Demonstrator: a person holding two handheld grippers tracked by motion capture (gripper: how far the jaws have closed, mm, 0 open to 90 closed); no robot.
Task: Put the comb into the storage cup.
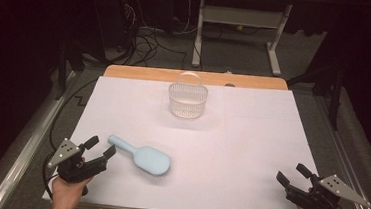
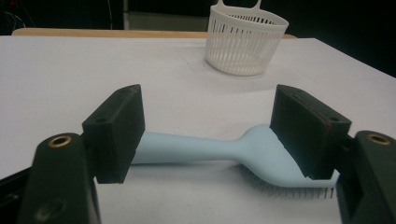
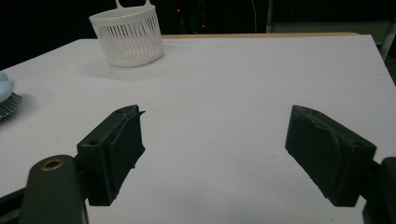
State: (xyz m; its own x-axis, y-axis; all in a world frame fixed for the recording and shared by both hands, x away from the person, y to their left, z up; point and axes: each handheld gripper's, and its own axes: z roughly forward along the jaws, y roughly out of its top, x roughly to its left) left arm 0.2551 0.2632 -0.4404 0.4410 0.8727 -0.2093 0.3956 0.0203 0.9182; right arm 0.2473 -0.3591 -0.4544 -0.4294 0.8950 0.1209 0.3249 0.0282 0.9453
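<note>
My left gripper [image 1: 101,146] sits at the lower left of the high view, jaws spread wide, pinching nothing; the light blue hairbrush [image 1: 143,156] lies just right of it, bristles down on the white table [image 1: 251,140], handle pointing toward my jaws (in the left gripper view the handle [image 2: 187,148] runs across the gap between them, though I cannot tell whether it touches either); my right gripper [image 1: 294,175] rests at the lower right, also spread and empty; the white basket [image 1: 187,100] stands upright at upper centre, well apart from the brush.
</note>
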